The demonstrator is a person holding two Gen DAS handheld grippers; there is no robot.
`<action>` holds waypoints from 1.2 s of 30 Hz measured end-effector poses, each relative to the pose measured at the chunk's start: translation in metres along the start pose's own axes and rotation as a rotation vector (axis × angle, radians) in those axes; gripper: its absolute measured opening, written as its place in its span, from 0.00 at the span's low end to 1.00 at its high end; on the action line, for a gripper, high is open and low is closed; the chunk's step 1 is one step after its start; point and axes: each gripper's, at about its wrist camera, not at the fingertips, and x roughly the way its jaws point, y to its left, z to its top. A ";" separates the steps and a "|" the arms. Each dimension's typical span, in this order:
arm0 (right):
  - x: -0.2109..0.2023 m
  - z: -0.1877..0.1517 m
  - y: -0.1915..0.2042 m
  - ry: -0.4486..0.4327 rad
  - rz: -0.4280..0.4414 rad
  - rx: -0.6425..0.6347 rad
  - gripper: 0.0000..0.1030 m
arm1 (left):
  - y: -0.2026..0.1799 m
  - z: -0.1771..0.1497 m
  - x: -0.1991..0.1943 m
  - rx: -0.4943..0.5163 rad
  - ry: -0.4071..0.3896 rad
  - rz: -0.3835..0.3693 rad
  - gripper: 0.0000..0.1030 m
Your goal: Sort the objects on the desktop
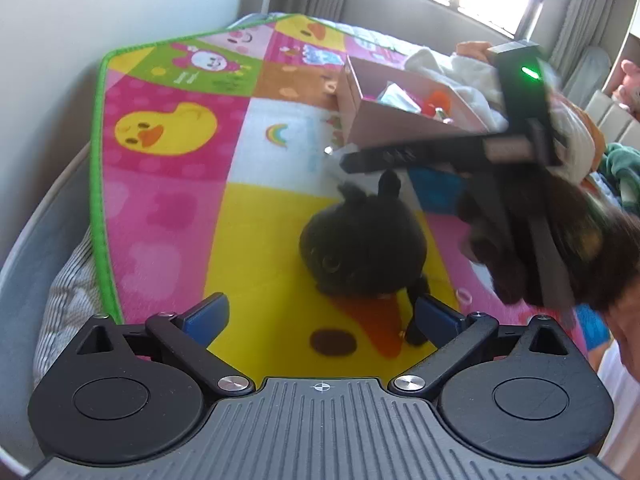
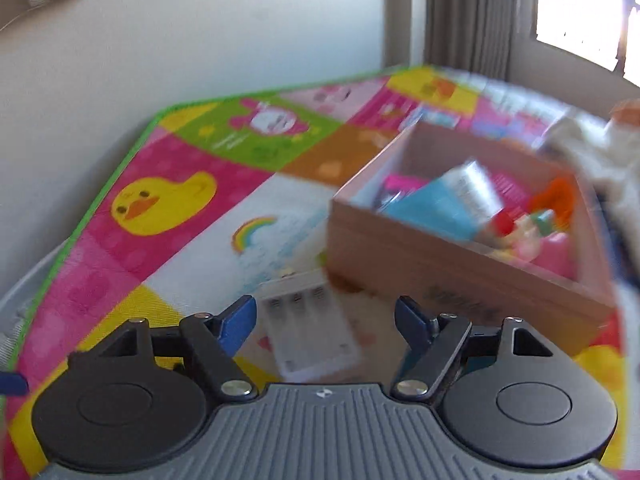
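Left wrist view: your left claw [image 1: 322, 318] gapes wide, tilted down over the black plush [image 1: 362, 250]; your right claw [image 2: 325, 320] angles down, open, above the white case [image 2: 310, 332].

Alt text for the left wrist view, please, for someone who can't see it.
The open left gripper hovers over a black plush toy lying on a colourful cartoon play mat, nothing between its blue pads. Beyond the toy, the blurred right gripper crosses in front of a wooden box of small items.
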 end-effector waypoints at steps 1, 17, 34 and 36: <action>0.007 0.002 -0.002 0.029 0.012 0.020 0.60 | 0.001 -0.001 -0.001 0.001 0.006 0.003 0.99; -0.121 -0.114 -0.020 0.240 -0.082 -0.312 0.65 | -0.041 -0.012 -0.005 0.012 0.015 -0.017 1.00; -0.144 -0.124 -0.080 0.094 -0.305 0.343 0.90 | -0.091 0.004 0.017 0.104 -0.003 0.095 1.00; -0.142 -0.127 -0.086 0.109 -0.302 0.389 0.95 | -0.094 0.006 0.023 0.105 -0.005 0.105 1.00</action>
